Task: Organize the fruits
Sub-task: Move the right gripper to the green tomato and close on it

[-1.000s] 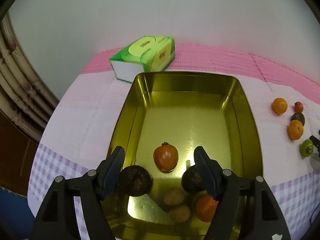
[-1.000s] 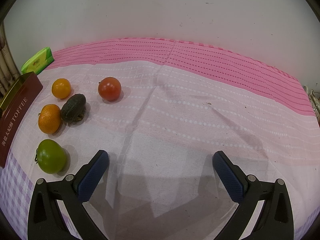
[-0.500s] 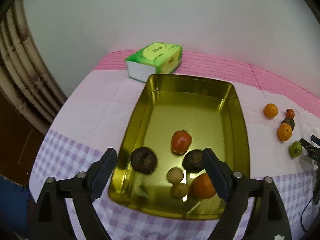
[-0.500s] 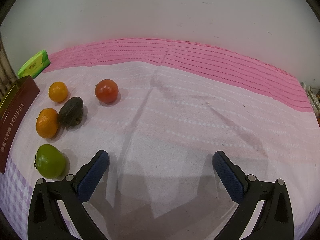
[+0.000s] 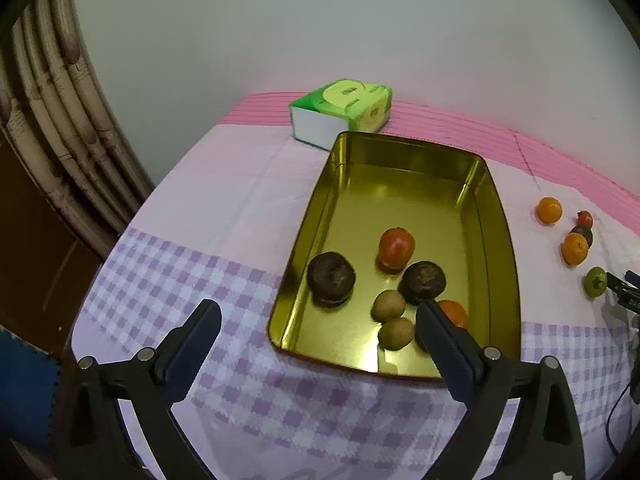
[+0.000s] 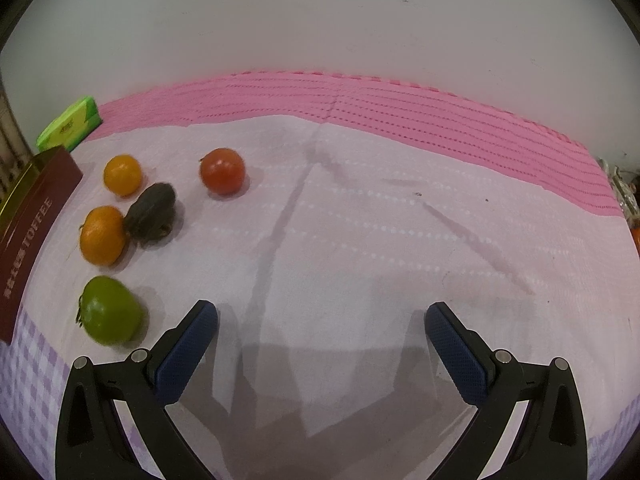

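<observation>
Sitting in the gold tin (image 5: 496, 216) right now are six fruits, all bunched at its near end: one red tomato (image 5: 396, 247), two dark brown round ones (image 5: 331, 277) (image 5: 424, 282), two small kiwis (image 5: 388, 305) (image 5: 396, 332), and one orange (image 5: 454, 312) half hidden behind a finger. Outside the tin, to its right on the cloth (image 6: 360, 240), lie five more: two oranges (image 6: 122, 174) (image 6: 102, 235), one dark avocado (image 6: 150, 216) touching the nearer orange, one red tomato (image 6: 222, 171) and one green tomato (image 6: 110, 310).

Left gripper (image 5: 318, 330) hangs over the tin's near rim, jaws opening, already wide, nothing pressed between the pads. Right gripper (image 6: 320, 328) is spread wide too, only bare cloth between its fingers, green tomato just off to its left.

Only the left view looks down inside the tin and shows the whole green tissue pack (image 5: 342, 110) behind it. Only the right view catches the tin's maroon outer wall reading TOFFEE, and the loose fruits up close.
</observation>
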`<state>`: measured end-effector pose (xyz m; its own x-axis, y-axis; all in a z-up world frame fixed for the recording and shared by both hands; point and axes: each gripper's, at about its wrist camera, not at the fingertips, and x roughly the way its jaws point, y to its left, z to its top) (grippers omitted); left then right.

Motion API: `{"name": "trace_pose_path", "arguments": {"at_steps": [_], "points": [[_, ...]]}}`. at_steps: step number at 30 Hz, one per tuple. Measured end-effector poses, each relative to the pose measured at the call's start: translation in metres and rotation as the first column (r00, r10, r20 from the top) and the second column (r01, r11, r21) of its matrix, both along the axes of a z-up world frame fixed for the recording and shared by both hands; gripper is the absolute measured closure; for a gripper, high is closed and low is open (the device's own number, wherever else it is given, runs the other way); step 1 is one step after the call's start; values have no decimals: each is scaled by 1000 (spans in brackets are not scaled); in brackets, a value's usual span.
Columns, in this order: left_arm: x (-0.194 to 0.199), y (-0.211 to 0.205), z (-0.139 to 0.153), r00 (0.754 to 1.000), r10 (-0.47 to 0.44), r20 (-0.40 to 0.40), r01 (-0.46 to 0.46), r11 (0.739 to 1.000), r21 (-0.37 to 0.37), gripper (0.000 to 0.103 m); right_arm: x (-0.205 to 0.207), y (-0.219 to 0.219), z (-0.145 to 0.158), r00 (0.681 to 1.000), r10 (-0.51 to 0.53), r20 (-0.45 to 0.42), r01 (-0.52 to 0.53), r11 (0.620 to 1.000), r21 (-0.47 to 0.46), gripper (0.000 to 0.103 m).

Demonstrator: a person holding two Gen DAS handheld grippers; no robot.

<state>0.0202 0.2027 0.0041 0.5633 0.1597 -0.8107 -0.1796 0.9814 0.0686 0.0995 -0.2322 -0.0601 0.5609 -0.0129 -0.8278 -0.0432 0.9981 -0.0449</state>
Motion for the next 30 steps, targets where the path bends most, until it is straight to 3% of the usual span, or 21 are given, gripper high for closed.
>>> {"name": "trace_pose_path", "arguments": {"at_steps": [5, 13, 20, 30], "points": [[-7, 5, 0, 1000, 11, -1, -11, 1000, -9, 5, -16, 13, 10, 999, 31, 29, -31, 999, -13, 9], [-9, 5, 3, 1000, 12, 12, -12, 1000, 0, 4, -38, 60, 40, 984, 155, 83, -155, 988, -14, 9], [-12, 10, 5, 1000, 25, 18, -25, 1000, -12, 1, -39, 95, 36, 976, 207, 64, -207, 978, -15, 10], [-14, 14, 4, 999, 37, 13, -37, 999, -32, 1, -25, 108, 19, 982, 187, -19, -187, 982, -17, 39]]}}
